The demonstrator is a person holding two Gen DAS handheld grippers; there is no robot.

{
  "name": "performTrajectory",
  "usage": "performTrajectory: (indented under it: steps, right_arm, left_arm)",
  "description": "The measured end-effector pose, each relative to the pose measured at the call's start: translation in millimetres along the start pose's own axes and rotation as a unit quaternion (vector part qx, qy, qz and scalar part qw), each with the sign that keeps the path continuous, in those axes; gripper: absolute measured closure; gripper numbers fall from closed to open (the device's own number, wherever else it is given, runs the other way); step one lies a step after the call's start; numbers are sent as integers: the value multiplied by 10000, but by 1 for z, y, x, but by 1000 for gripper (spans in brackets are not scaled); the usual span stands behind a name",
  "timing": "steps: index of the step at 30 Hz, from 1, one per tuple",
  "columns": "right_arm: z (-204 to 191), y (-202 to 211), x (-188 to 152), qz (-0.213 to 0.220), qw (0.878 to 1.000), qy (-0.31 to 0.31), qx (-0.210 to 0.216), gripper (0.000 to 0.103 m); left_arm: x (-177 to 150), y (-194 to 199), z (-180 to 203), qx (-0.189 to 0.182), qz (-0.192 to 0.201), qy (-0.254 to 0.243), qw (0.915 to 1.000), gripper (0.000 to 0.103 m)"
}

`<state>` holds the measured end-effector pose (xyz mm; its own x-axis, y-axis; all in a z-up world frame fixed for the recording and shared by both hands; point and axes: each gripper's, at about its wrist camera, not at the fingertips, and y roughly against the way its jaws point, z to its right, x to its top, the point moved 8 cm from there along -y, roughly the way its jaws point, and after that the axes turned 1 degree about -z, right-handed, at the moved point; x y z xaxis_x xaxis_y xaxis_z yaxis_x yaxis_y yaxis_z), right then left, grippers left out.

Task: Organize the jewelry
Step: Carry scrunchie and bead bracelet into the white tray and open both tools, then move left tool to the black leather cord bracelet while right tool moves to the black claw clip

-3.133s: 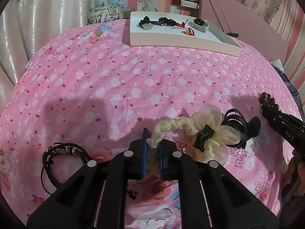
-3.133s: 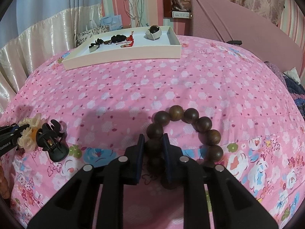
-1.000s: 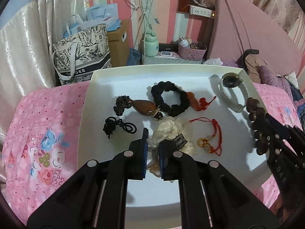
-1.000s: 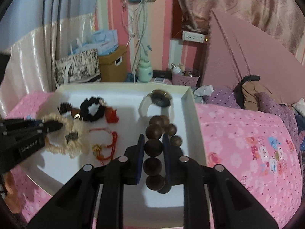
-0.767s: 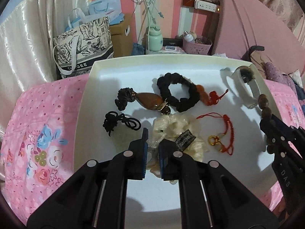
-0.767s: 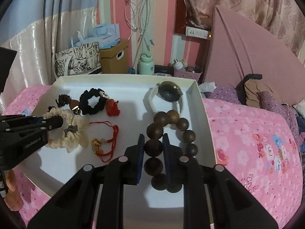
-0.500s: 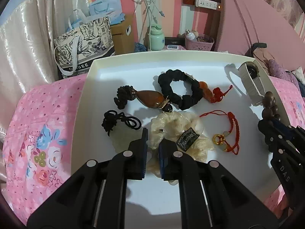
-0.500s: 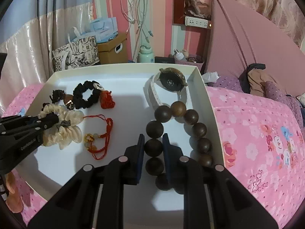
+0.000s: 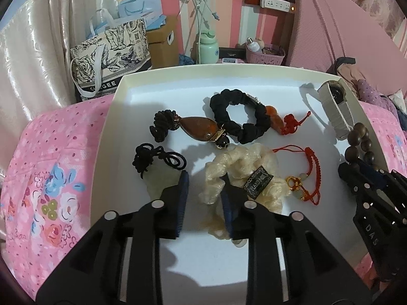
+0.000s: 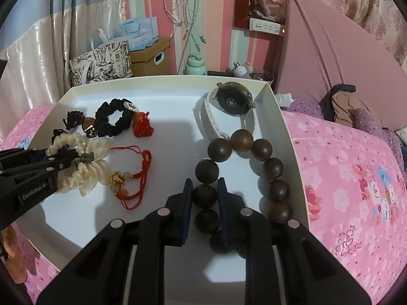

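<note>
A white tray [image 9: 122,106] [image 10: 285,117] lies on the pink bed. My left gripper [image 9: 204,190] is open over the tray, its jaws apart around the end of a cream scrunchie [image 9: 244,170] that rests on the tray floor; the scrunchie also shows in the right wrist view [image 10: 86,167]. My right gripper [image 10: 204,198] has its jaws slightly apart around a brown wooden bead bracelet [image 10: 272,167] lying in the tray's right part; whether the pads still touch the bead is unclear. The left gripper also shows at the left of the right wrist view [image 10: 63,161].
In the tray lie a black scrunchie [image 9: 239,124], an amber pendant on black cord [image 9: 198,128], a black knotted cord [image 9: 157,160], red cord charms [image 9: 302,178] and a white-strapped watch [image 10: 229,109]. Bags, a box and a bottle stand behind the bed.
Both grippers have lowered over the tray. The left jaws have opened and let go of the cream scrunchie. The bead bracelet now rests on the tray floor and the right jaws have parted slightly.
</note>
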<state>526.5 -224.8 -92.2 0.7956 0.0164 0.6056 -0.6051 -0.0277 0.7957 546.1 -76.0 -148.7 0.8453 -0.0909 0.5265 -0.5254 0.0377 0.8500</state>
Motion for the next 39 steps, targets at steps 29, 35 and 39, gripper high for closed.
performTrajectory:
  steps: [29,35,39]
  right_arm:
    - [27,116,0,731,9954,-256,-561,19]
    - [17,175,-36,980,9924,-212,-707,6]
    - [9,197,-63,852,9943,-542,-350,6]
  left_arm:
    - [-16,188,-22,-317,888,111,9955,3]
    - [-58,230,-44,-155,1038,194,9943,3]
    - [-98,253,-51,-108,1299,126,9914,3]
